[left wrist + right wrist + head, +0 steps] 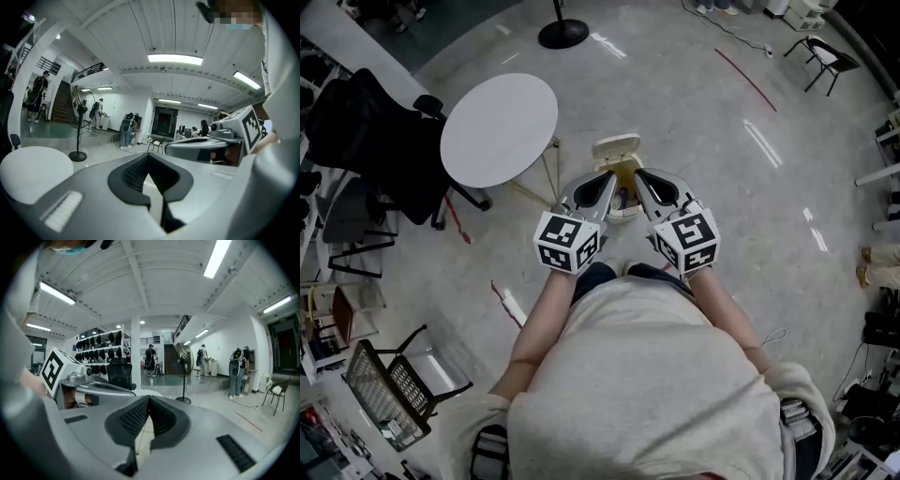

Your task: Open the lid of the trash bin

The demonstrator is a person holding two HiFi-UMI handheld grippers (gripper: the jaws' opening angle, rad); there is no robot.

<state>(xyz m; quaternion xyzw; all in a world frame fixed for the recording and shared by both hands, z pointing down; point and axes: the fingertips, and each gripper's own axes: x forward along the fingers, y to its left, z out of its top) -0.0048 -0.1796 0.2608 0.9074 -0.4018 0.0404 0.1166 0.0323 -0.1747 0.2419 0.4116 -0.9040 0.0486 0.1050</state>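
Left claw: the left claw [147,157] is closed. Its ribbed pads meet at the tips and nothing is caught between them.
Right claw: the right claw [149,399] is the same, with its tips touching and nothing held.
Pose: both claws are held out in front of the person's waist, side by side and near each other, with the tips angled slightly inward. The forearms are bent at the elbows. Each claw's own camera looks level across the room toward the ceiling lights and not down, so I judge they are carried roughly flat, well above the floor.
Trash bin: the small cream trash bin [624,215] stands on the floor ahead of and below the two claw tips, and it shows in the gap between them. As far as I can judge, neither claw touches it.
Lid: a cream panel, the lid [616,147], sits on the far side of the bin from the claws. It looks tipped up behind a darker mouth, but the claws cover much of the bin, so I cannot be sure.
Progress: if that panel is the raised lid, the opening is already done. If not, nothing has been started.
Left to do: if the lid is still shut, a claw has to come down to it.
Surroundings: a round white tabletop [499,129] stands off to the left of the left claw, with a black office chair [366,141] beyond it. The base of a fan stand [562,34] sits far ahead.
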